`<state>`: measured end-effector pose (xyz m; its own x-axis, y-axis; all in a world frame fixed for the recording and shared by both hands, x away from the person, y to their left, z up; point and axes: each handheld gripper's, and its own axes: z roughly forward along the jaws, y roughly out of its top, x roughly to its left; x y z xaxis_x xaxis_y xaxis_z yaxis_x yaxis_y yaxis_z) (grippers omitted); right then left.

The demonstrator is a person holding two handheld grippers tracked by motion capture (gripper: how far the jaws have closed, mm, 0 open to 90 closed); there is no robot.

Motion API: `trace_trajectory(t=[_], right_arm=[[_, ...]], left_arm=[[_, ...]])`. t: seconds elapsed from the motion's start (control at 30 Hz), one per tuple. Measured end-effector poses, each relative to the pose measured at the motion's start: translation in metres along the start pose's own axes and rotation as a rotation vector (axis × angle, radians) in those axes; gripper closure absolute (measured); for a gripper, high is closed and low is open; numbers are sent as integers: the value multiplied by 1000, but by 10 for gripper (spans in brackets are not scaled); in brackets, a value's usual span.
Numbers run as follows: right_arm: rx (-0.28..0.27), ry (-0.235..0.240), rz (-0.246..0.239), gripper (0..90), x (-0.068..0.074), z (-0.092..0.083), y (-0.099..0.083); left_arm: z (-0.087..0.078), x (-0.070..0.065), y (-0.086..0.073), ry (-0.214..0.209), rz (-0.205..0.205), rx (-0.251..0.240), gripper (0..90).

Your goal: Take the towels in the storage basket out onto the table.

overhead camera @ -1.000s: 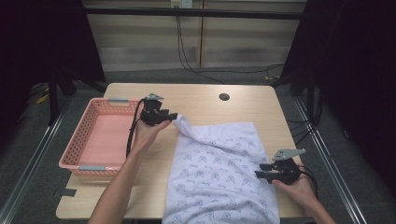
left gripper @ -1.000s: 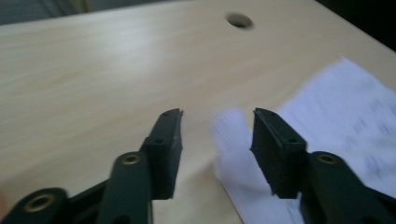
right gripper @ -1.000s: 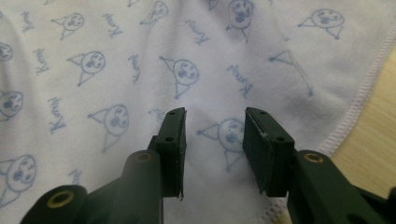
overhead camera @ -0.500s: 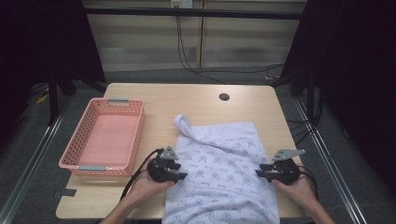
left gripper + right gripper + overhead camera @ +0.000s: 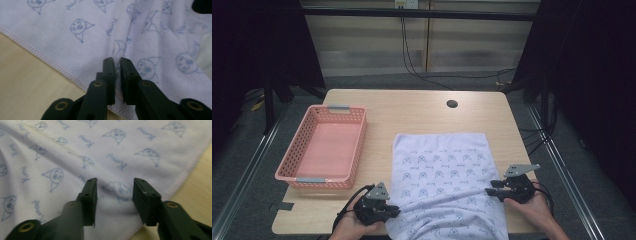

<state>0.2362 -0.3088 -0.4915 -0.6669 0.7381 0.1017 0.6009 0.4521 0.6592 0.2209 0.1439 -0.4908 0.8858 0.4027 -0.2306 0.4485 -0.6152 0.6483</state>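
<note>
A white towel [image 5: 442, 170] printed with small blue faces lies flat on the wooden table [image 5: 412, 110], its near end hanging over the front edge. At the towel's near left edge, my left gripper [image 5: 394, 212] has just been closing its jaws. In the left gripper view a ridge of towel [image 5: 75, 37] is pinched between the nearly closed left gripper [image 5: 117, 61]. My right gripper [image 5: 490, 188] rests at the towel's right edge. Its jaws have just been opening, and the right gripper [image 5: 115, 182] stands open over the towel [image 5: 75, 150] near its stitched hem.
A pink plastic basket [image 5: 287, 172] stands on the left part of the table, with nothing in it. A dark round hole [image 5: 452, 104] sits in the tabletop near the far edge. Cables trail on the floor behind the table.
My left hand came from the towel's far left corner by the basket to its near left edge and shut on the cloth. The far corner now lies flat. The right hand stayed put.
</note>
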Motion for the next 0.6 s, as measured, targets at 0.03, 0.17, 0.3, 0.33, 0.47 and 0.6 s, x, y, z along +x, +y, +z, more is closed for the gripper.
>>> trace_trajectory(t=[0.03,0.17,0.3,0.33,0.47,0.6], right_arm=[[-18,-6,-13,568,3,-4,1],[-79,71,-8,631,17,-18,0],[10,27,-50,603,26,-11,-8],[21,12,-62,593,27,-8,-7],[39,-12,-91,616,29,-1,-5],[52,12,-105,833,31,-4,-7]], left_arm=[[-2,0,1,15,0,6,708],[-4,13,6,34,-57,-48,606],[1,32,18,90,-98,-68,558],[4,36,22,113,-94,-78,539],[10,49,29,132,-106,-86,517],[14,42,27,171,-43,-40,586]])
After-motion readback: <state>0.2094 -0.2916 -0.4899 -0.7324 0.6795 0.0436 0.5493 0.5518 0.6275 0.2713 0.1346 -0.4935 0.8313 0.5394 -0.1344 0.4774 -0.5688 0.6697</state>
